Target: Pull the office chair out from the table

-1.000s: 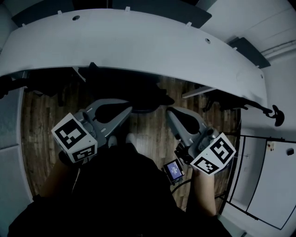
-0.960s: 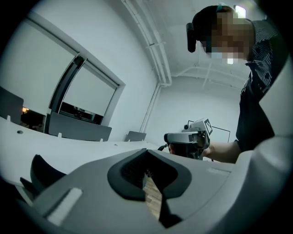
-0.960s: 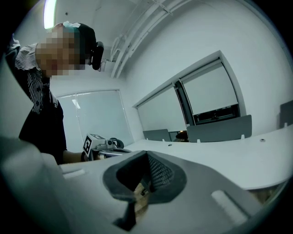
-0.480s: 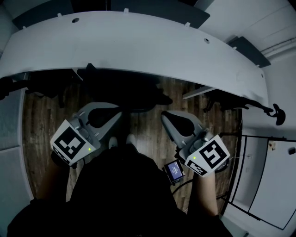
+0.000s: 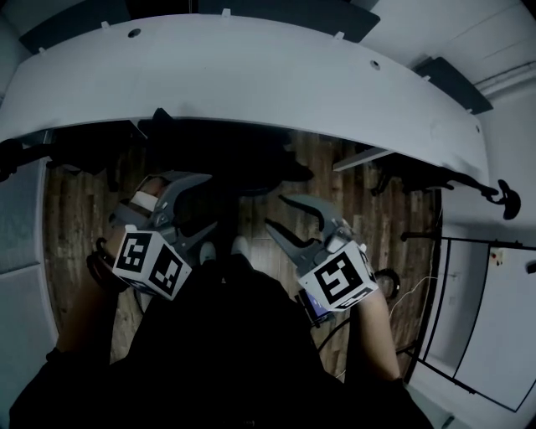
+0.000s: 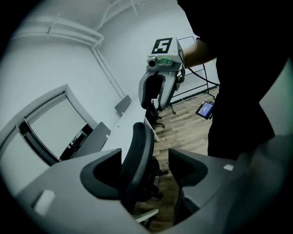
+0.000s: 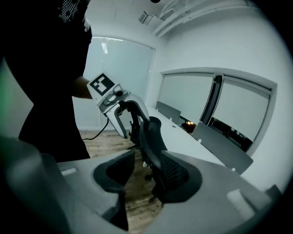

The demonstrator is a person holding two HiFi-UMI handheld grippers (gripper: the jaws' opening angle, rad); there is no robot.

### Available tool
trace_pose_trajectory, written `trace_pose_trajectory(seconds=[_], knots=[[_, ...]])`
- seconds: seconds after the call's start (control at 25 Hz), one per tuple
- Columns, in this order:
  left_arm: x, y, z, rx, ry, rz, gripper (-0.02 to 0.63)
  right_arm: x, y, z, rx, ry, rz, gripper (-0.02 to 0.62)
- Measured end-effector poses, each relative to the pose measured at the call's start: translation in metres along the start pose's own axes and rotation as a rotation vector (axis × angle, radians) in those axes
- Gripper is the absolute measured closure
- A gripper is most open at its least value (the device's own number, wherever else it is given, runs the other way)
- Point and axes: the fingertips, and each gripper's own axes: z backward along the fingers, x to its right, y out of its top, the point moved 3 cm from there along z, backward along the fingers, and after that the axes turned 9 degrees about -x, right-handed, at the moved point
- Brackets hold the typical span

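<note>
The black office chair (image 5: 243,167) stands tucked under the curved white table (image 5: 251,84). In the head view my left gripper (image 5: 208,203) and right gripper (image 5: 275,213) hang just short of its backrest, one on each side. Both point down and forward, and their jaws are opening. In the left gripper view the mesh backrest (image 6: 137,155) stands edge-on in the gap of my left gripper (image 6: 144,169), nearer the left jaw, with no pad pressing on it. The right gripper view shows the backrest (image 7: 153,137) beyond my right gripper (image 7: 146,176), unheld.
A second dark chair (image 5: 419,180) stands under the table's right end. A lit tablet (image 6: 204,109) lies on the wood floor by my feet. White panels on a black frame (image 5: 477,310) line the right side. Dark divider panels (image 5: 276,12) stand along the table's far edge.
Both grippers have sunk, rolled so their marker cubes face differently, and drawn in toward the chair back. Their jaws went from shut to spread apart.
</note>
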Motion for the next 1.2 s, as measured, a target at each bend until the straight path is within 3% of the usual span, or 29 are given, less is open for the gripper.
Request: trace_pose_trajectory(seconds=[0.28,0.56,0.72,0.88,1.0,1.2], knots=[[0.006,-0.013,-0.024,-0.051,0.017,-0.072,0.215,-0.016,-0.02,-0.032,-0.111,-0.03,0.196,0.346],[0.006,-0.039,-0.05,-0.148,0.042,-0.126,0.192,-0.011,-0.028,-0.059,-0.159,-0.105,0.3,0.327],[0.001,-0.043,-0.058,-0.162,0.092,-0.162,0.187,0.004,-0.022,-0.062,-0.106,-0.156,0.289,0.327],[-0.004,-0.038,-0.057,-0.146,0.145,-0.166,0.192,0.003,-0.019,-0.082,-0.14,-0.198,0.389,0.327],[-0.012,-0.037,-0.055,-0.135,0.203,-0.169,0.192,-0.001,-0.017,-0.097,-0.16,-0.218,0.429,0.329],[-0.014,-0.044,-0.059,-0.115,0.226,-0.197,0.206,0.01,-0.011,-0.099,-0.2,-0.309,0.478,0.445]])
